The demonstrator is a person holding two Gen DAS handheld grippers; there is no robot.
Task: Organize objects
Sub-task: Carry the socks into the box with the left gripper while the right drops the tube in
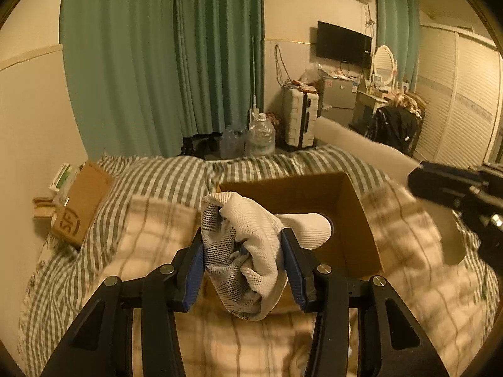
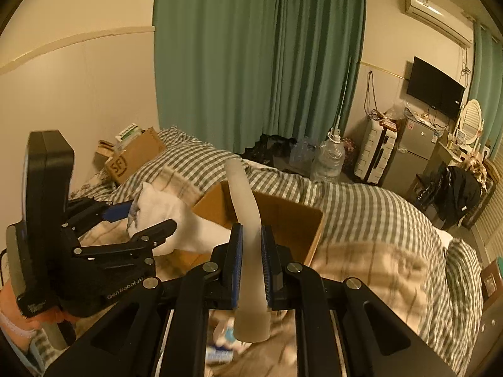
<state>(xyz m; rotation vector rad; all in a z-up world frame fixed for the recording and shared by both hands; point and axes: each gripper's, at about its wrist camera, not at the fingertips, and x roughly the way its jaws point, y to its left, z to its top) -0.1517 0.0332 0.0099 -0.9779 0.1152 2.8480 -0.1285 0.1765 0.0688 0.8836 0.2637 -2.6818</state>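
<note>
My left gripper (image 1: 242, 248) is shut on a bunched white mesh cloth (image 1: 242, 232), held just in front of an open cardboard box (image 1: 352, 207) on the bed. A white sock-like piece (image 1: 308, 229) hangs over into the box. My right gripper (image 2: 251, 262) is shut on a long translucent white tube (image 2: 246, 216) that points up over the same box (image 2: 292, 220). The left gripper (image 2: 125, 220) with its cloth (image 2: 163, 207) shows at the left of the right wrist view. The right gripper's body (image 1: 456, 188) and the tube (image 1: 361, 144) show at the right of the left wrist view.
The bed has a grey checked quilt (image 1: 176, 172) and a beige plaid blanket (image 1: 147, 235). A second cardboard box marked SF (image 1: 81, 207) stands by the wall. Water bottles (image 1: 261, 138), a suitcase (image 1: 298, 119) and green curtains (image 1: 163, 62) lie beyond the bed.
</note>
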